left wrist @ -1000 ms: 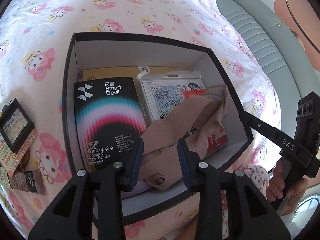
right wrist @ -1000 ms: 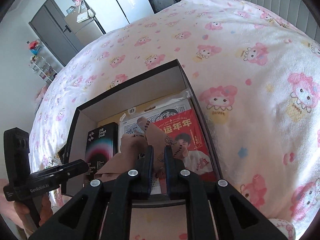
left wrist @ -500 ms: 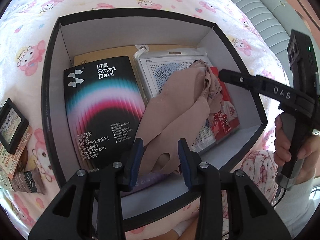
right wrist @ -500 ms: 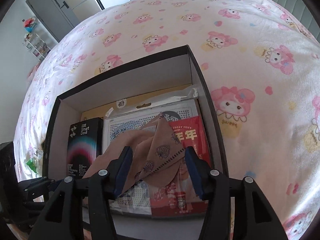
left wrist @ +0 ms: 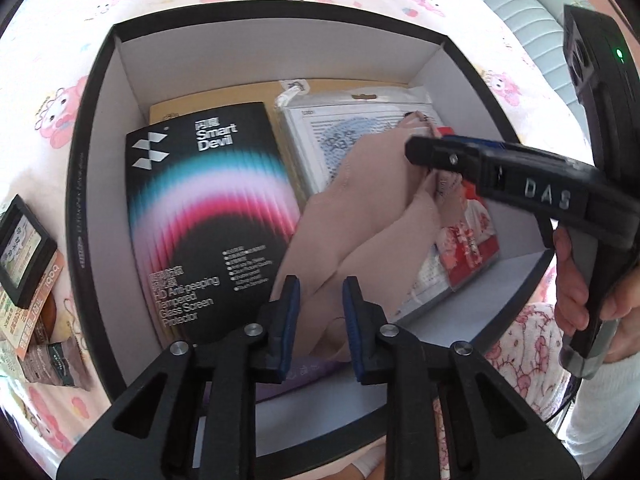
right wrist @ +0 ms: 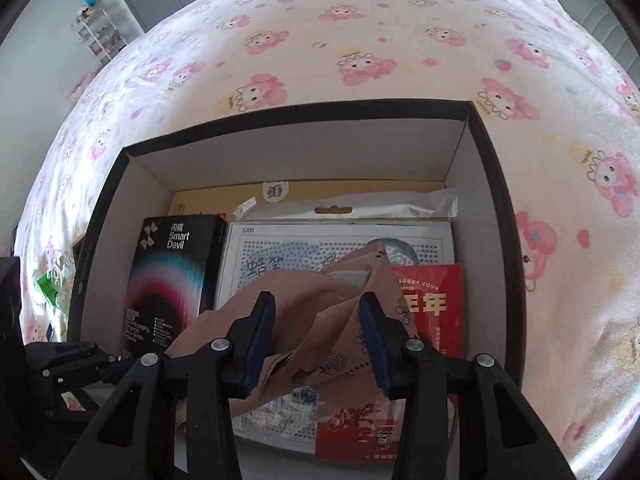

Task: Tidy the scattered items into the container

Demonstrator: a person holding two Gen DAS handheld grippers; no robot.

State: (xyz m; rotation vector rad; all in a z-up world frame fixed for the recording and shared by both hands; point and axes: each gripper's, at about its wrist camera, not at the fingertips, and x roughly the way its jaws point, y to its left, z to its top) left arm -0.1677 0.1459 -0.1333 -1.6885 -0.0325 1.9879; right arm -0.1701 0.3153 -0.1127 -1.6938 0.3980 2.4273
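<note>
A black box [left wrist: 76, 216] with white inner walls sits on the pink cartoon-print bedding. It holds a Smart Devil package [left wrist: 200, 216], a dotted plastic pack [left wrist: 340, 136] and a red packet [left wrist: 472, 240]. A beige cloth [left wrist: 360, 200] lies slack on top of them. My left gripper [left wrist: 320, 312] points down over the near end of the cloth, jaws closing with the cloth in the gap between them. My right gripper [right wrist: 318, 320] hovers over the far end of the cloth [right wrist: 320, 300], its jaws wide and closing, pads apart from the fabric.
Left of the box lie a small black-framed item [left wrist: 24, 256], an orange packet [left wrist: 40, 304] and dark brown sachets [left wrist: 52, 360]. A hand [left wrist: 576, 292] grips the right tool's handle. A grey padded edge [left wrist: 520, 12] runs along the bed's far right side.
The right gripper let go of the cloth and opened, and the cloth dropped flat into the box. Both grippers came lower over the box. The left jaws have narrowed.
</note>
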